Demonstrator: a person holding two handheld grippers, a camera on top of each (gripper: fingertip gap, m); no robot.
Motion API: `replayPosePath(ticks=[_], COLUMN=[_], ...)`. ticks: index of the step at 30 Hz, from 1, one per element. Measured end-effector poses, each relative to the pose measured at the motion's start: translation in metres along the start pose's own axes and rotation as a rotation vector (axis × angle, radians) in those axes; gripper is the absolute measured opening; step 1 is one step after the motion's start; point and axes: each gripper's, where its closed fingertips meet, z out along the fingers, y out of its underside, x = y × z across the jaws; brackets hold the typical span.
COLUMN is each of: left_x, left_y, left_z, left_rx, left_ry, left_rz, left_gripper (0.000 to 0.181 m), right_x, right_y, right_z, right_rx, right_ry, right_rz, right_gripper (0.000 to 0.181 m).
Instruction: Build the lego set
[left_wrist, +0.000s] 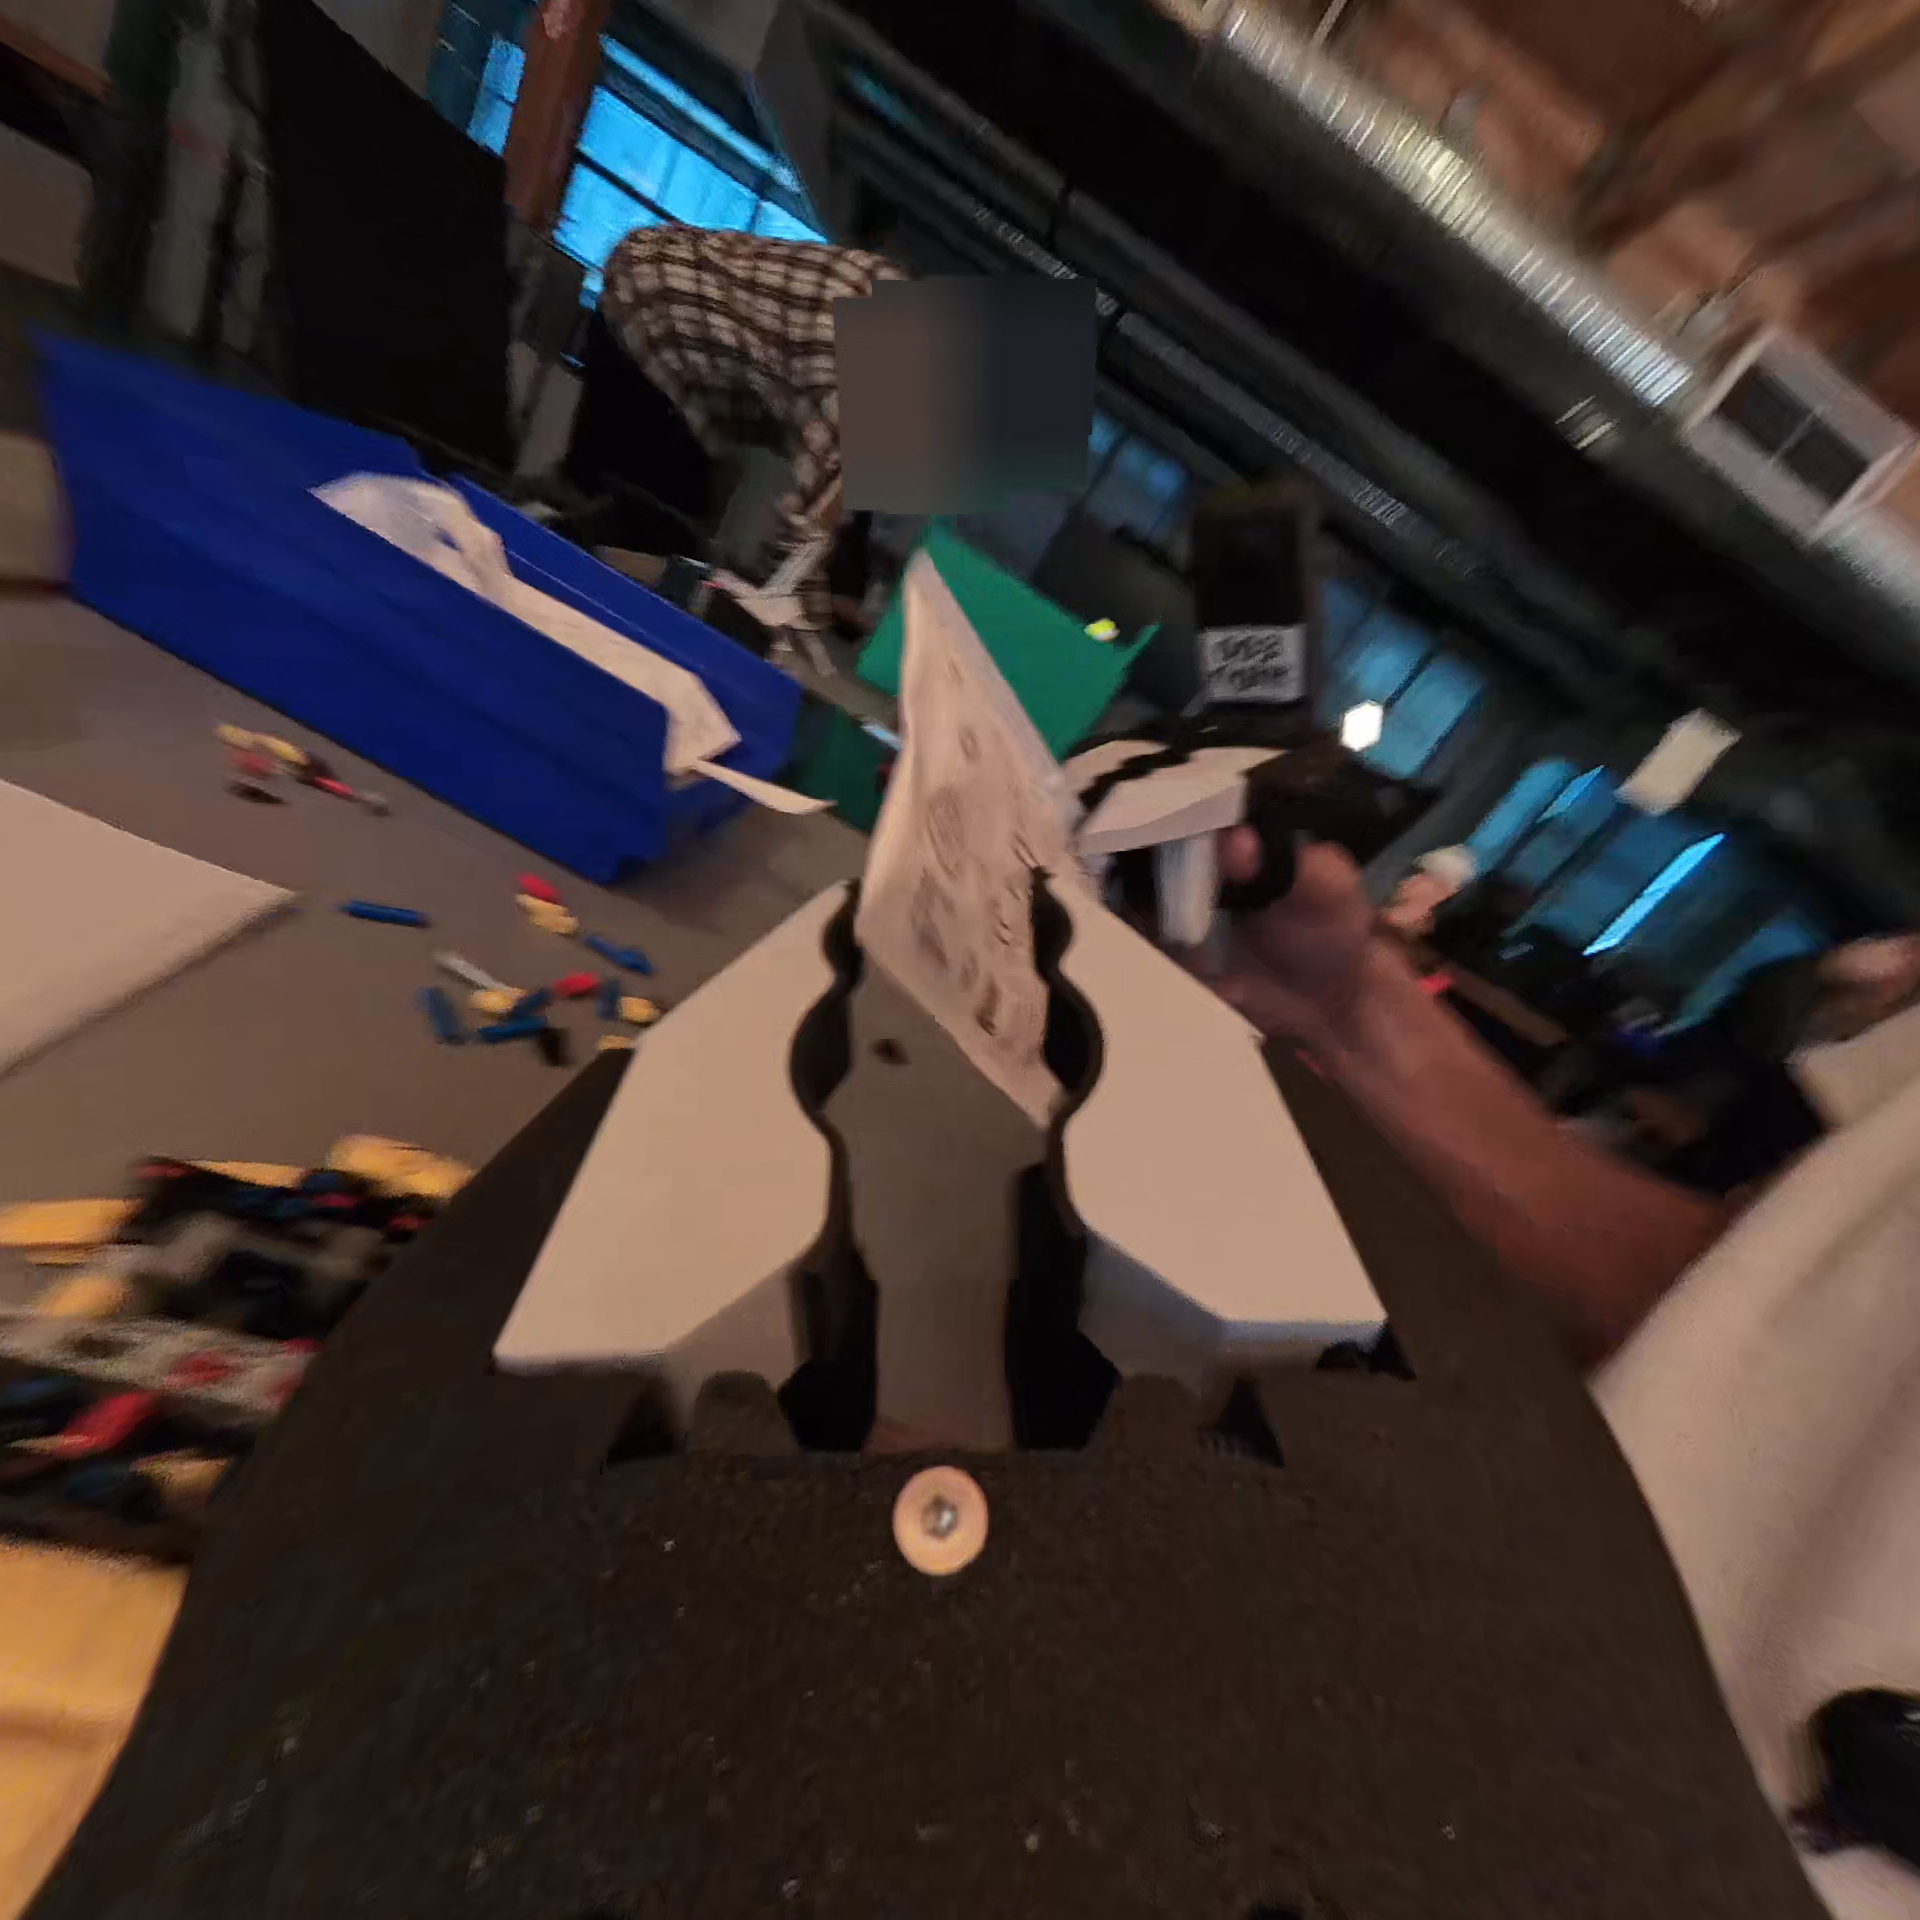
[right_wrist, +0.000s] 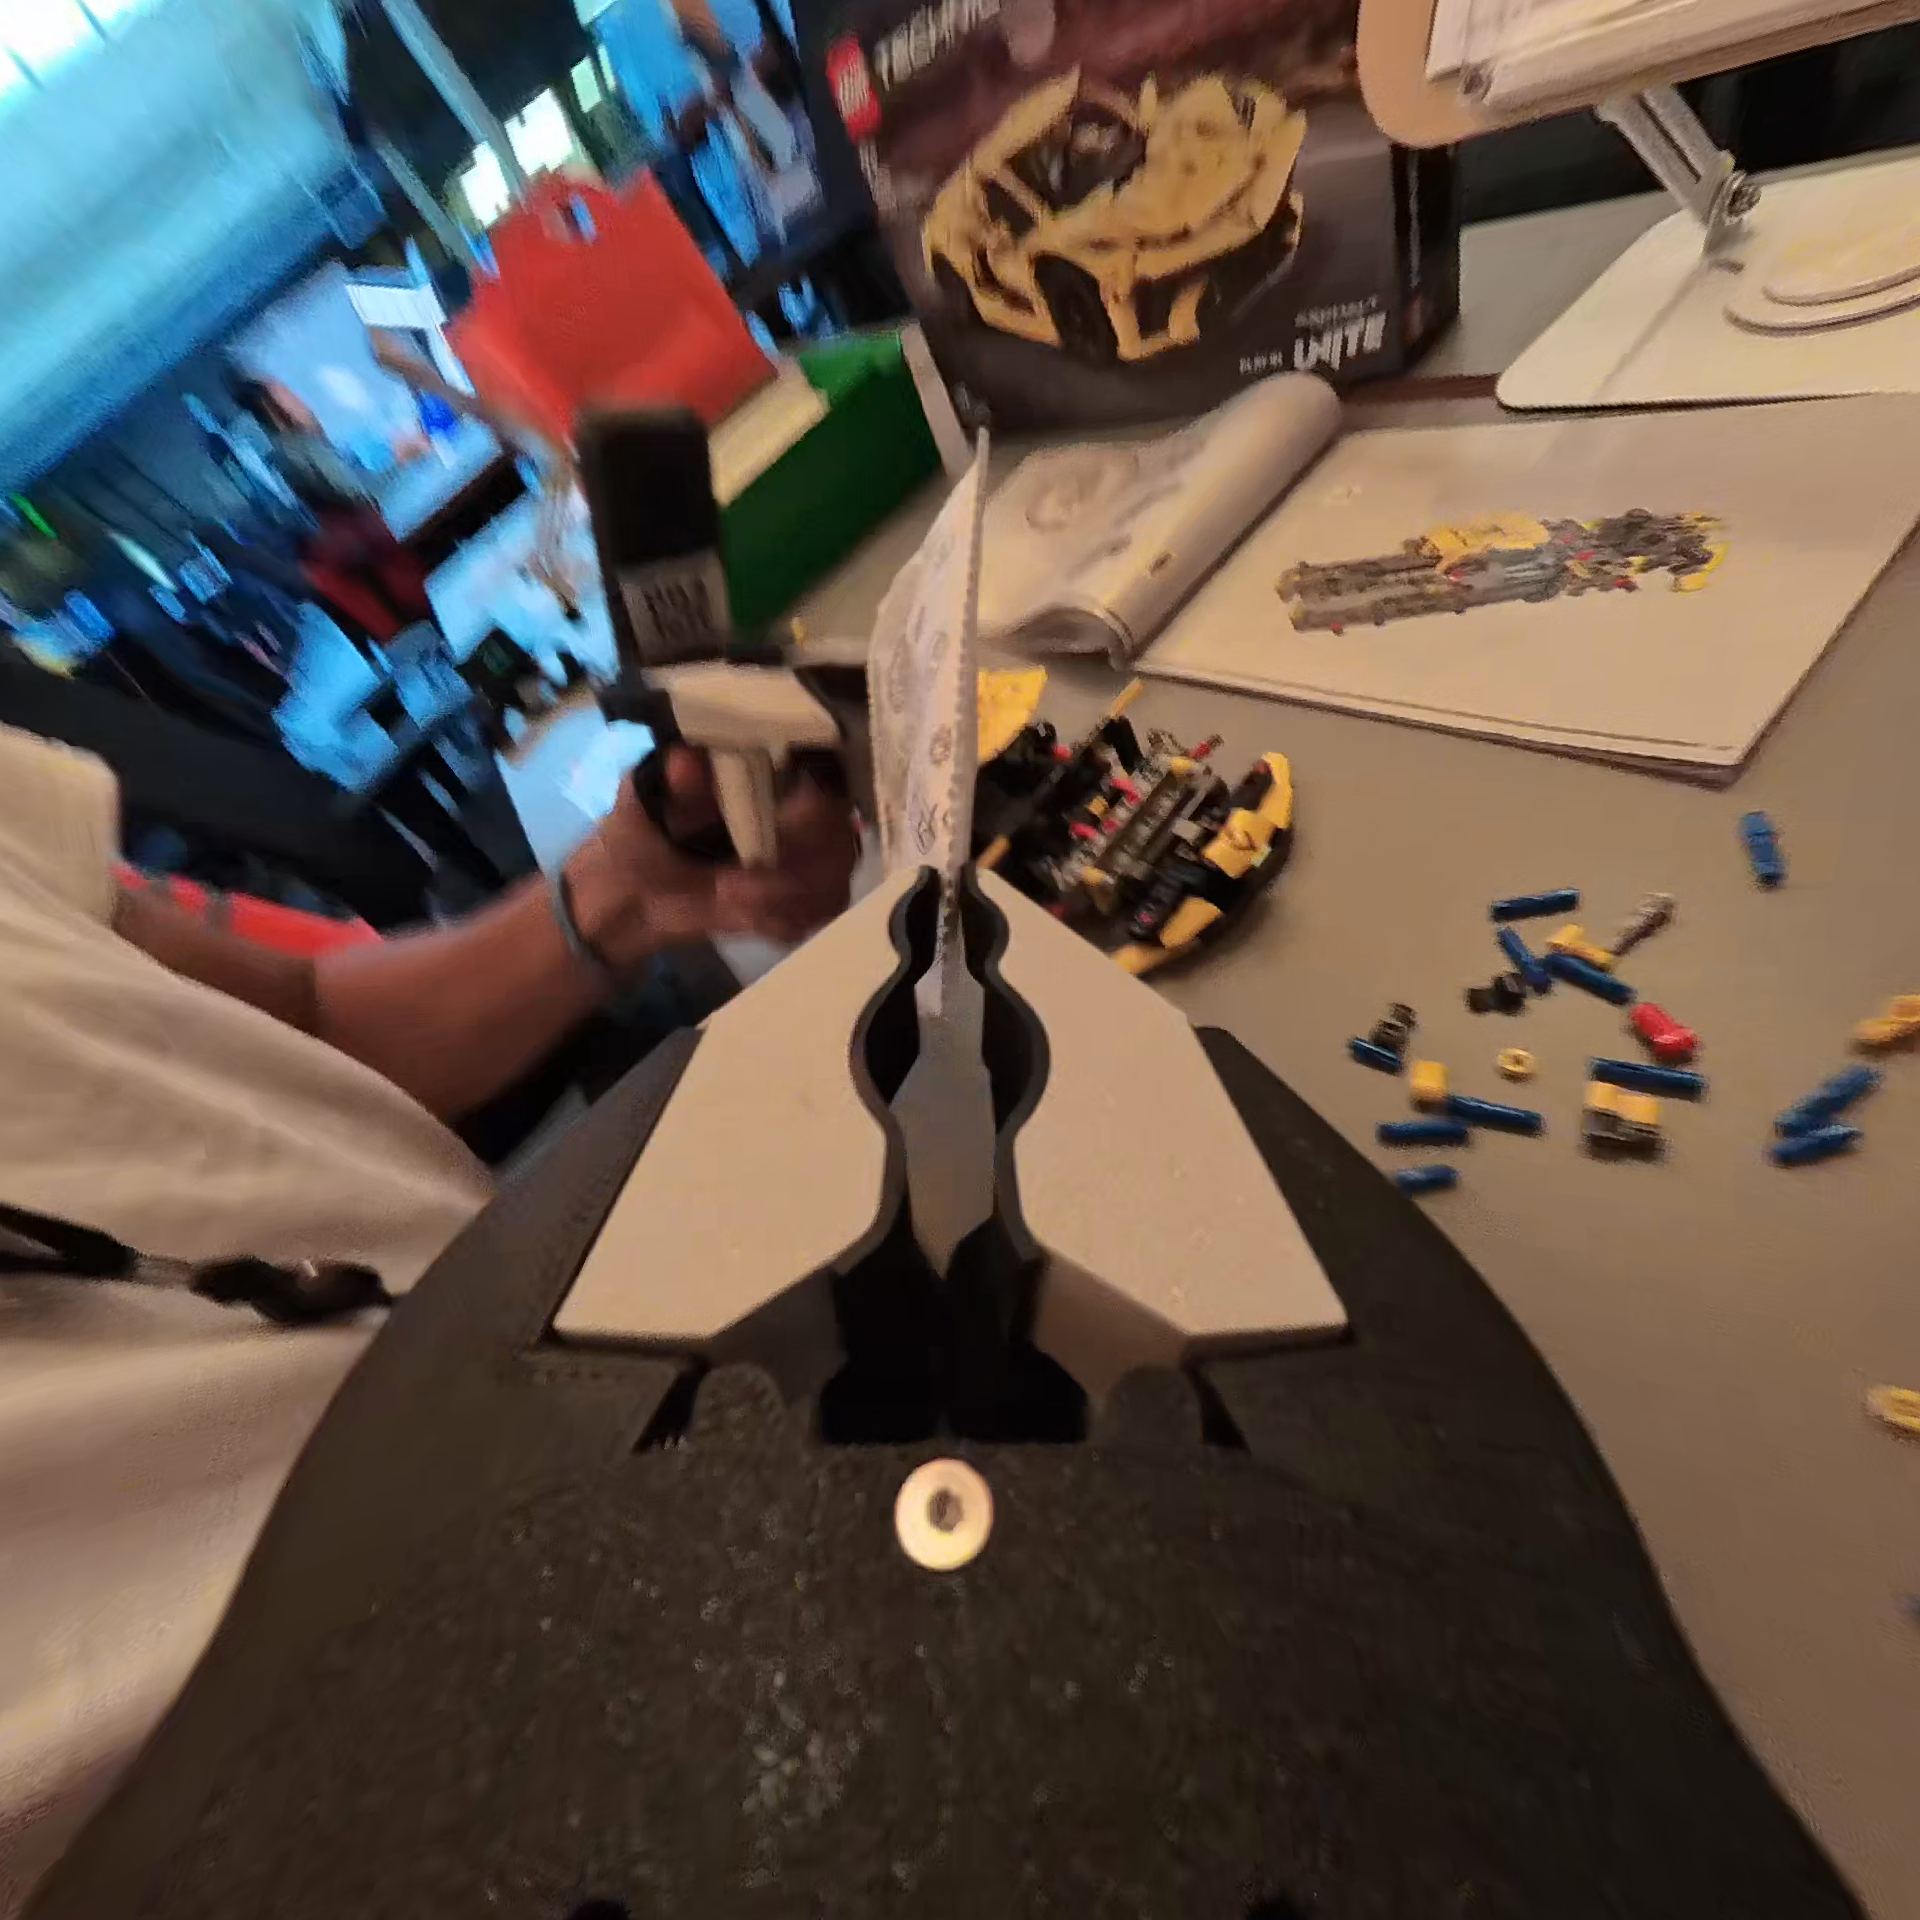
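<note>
Workshop, exposed ducting (left_wrist: 1403, 208), storage bins (left_wrist: 343, 613)

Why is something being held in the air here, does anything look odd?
Yes: both hand-held grippers pinch one printed sheet upright above the table, edge-on to the right hand-held gripper, while the half-built car sits untouched.

Dim indoor light, blue window glow, heavy motion blur, fisheye-warped edges.

grey table (right_wrist: 1558, 1351): loose lego pieces (right_wrist: 1621, 1081), half-built car (right_wrist: 1143, 831), open manual (right_wrist: 1455, 603), box (right_wrist: 1143, 208).
</note>
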Motion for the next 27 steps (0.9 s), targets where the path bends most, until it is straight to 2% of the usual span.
replayPosePath(ticks=[2,5,9,12,14,18,25,27], left_x=[-0.007,0.002,0.000,0.008,0.009,0.026,0.021,0.020], left_y=[-0.018,-0.032,-0.011,0.000,0.007,0.013,0.014,0.014], left_z=[-0.010,-0.006,0.017,0.027,0.033,0.034,0.030,0.029], left_rx=[-0.056,-0.221,-0.555,-0.688,-0.724,-0.717,-0.703,-0.713], left_ry=[-0.043,0.046,0.158,0.249,0.272,0.369,0.368,0.375], left_rz=[0.162,0.338,0.506,0.537,0.577,0.517,0.398,0.372], left_gripper=[0.043,0.045,0.048,0.049,0.048,0.002,0.000,0.000], right_x=[0.000,-0.005,-0.006,-0.009,-0.010,-0.013,-0.009,-0.008], right_y=[0.005,0.007,0.013,0.010,0.007,0.003,0.000,0.000], right_z=[-0.006,-0.007,0.002,0.010,0.014,0.016,0.020,0.027], right_rx=[-0.142,-0.314,-0.551,-0.604,-0.604,-0.573,-0.491,-0.475], right_ry=[0.031,0.008,0.006,-0.012,-0.027,-0.048,-0.053,-0.026], right_rz=[-0.111,-0.233,-0.364,-0.411,-0.415,-0.410,-0.417,-0.460], right_gripper=[0.003,0.003,0.003,0.003,0.003,0.003,0.004,0.011])
